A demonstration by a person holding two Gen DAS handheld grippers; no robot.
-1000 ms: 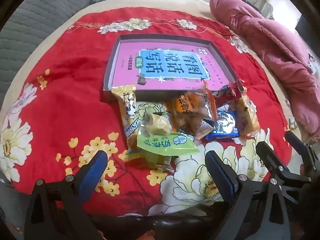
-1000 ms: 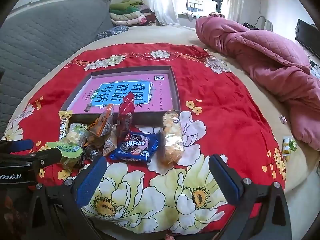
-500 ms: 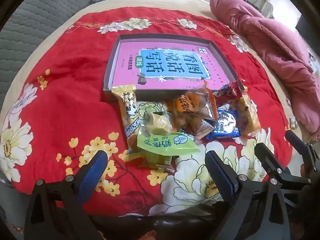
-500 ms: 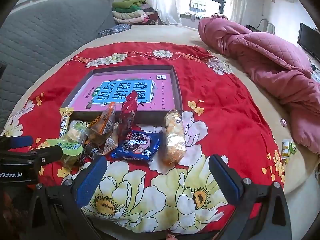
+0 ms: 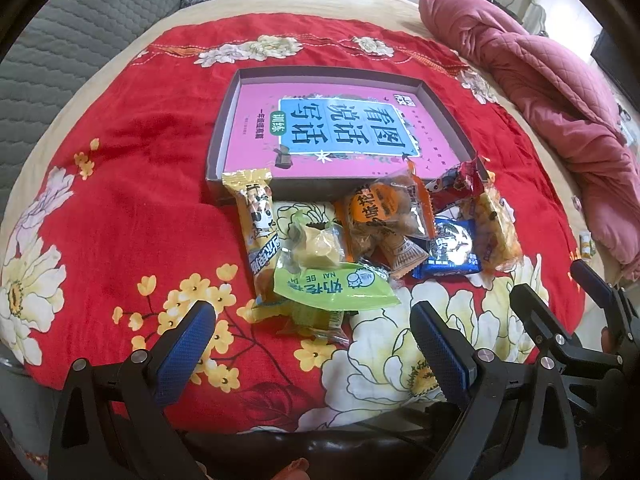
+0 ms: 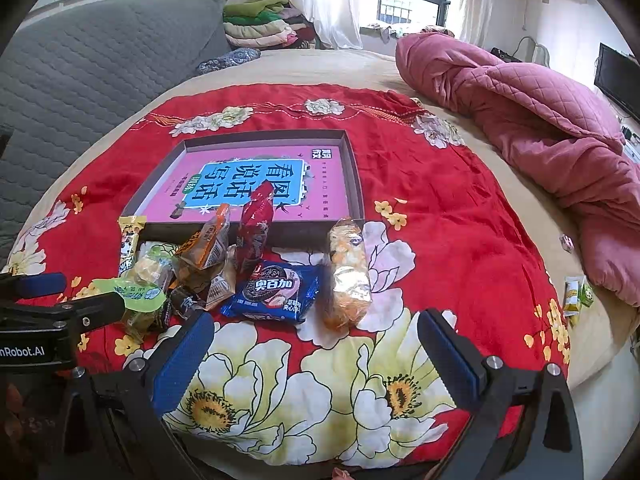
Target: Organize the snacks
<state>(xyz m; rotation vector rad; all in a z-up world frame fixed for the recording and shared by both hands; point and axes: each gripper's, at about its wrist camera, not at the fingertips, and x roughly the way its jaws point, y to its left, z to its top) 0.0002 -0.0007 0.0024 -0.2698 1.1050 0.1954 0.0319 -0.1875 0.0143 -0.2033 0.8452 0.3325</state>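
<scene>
Several wrapped snacks lie in a pile on a red flowered cloth (image 5: 120,200), just in front of a shallow box (image 5: 224,128) with a pink book inside. The pile holds a green packet (image 5: 332,286), a yellow bar (image 5: 258,224), an orange bag (image 5: 380,212), a blue cookie pack (image 6: 276,290), a red packet (image 6: 256,228) and a clear yellow bag (image 6: 348,276). My left gripper (image 5: 312,344) is open and empty, just short of the green packet. My right gripper (image 6: 316,354) is open and empty, just short of the blue pack.
A pink quilt (image 6: 540,120) is heaped on the bed at the right. Small snack packets (image 6: 576,292) lie off the cloth by the bed's right edge. A grey padded headboard (image 6: 100,60) rises at the left, with folded clothes (image 6: 260,24) behind.
Both grippers have crept slightly forward toward the snack pile. The snacks and box have not moved.
</scene>
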